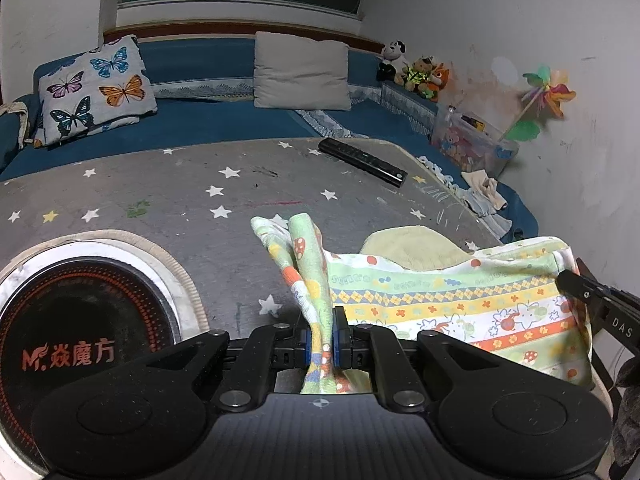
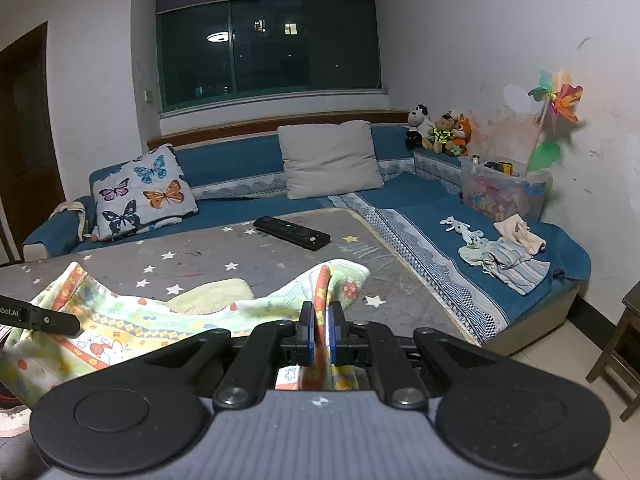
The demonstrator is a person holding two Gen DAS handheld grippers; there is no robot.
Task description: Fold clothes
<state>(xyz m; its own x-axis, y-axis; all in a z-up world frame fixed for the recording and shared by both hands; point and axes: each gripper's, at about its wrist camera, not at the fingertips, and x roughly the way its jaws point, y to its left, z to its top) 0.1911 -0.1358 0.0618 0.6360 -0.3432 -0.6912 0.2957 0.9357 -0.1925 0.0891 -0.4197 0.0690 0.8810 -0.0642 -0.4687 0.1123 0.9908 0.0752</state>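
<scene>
A: Left side first. Left tool point(image 1: 320, 340) clamped tight on a bunched corner of the printed cloth point(image 1: 460, 300), the cloth slack and raised off the tabletop point(image 1: 160, 192).

B: Right tool point(image 2: 320, 338)?

A: Same, pads pinched on the opposite corner. Cloth hangs between the two, its middle sagging toward the grey star-print tabletop, near edge.

B: Step?

A: Looks like mid-fold, both corners up, carrying the edge over. Next move probably needs both tools travelling together, level, then laying the edge down square before letting go.

B: That yellowish thing point(image 1: 408, 246) under it?

A: Can't tell if it's the cloth's underside or a separate piece. Could bunch up under the fold.

B: Clutter, left to right?

A: Round cooktop point(image 1: 80, 320) set into the tabletop at left, close to the cloth. Remote point(image 1: 362, 162) farther back, well apart. Small clothes point(image 2: 504, 256) on the blue sofa point(image 2: 420, 196) at right, not in the way.
</scene>
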